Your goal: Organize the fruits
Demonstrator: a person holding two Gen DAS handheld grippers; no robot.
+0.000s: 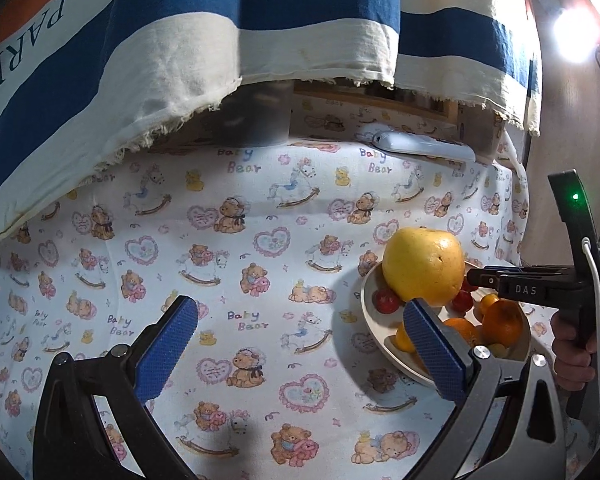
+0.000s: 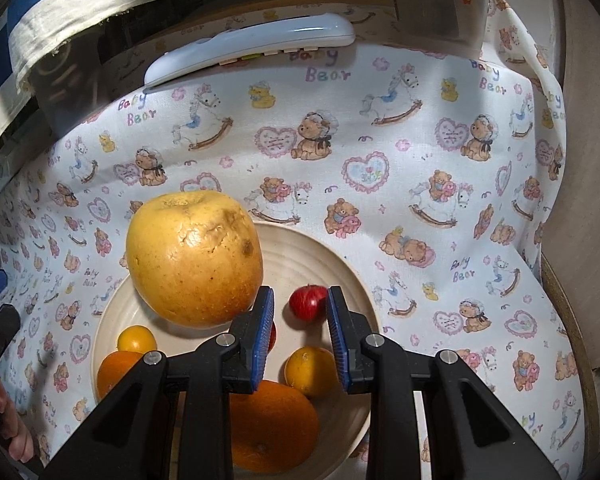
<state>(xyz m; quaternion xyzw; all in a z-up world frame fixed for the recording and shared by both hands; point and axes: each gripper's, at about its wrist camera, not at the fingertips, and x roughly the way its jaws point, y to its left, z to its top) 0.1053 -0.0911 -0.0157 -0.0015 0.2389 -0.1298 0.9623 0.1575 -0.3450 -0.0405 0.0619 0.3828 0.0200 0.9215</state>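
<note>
A cream plate on the bear-print cloth holds a large yellow pomelo, oranges, small yellow citrus and small red fruits. My right gripper hovers over the plate, jaws partly open and empty, with a red fruit just beyond the tips. In the left wrist view it reaches in from the right beside the pomelo. My left gripper is wide open and empty over bare cloth, left of the plate.
A white remote control lies at the table's far edge. A striped "PARIS" cloth hangs over the back. A wooden wall borders the right side. A bright lamp shines at upper right.
</note>
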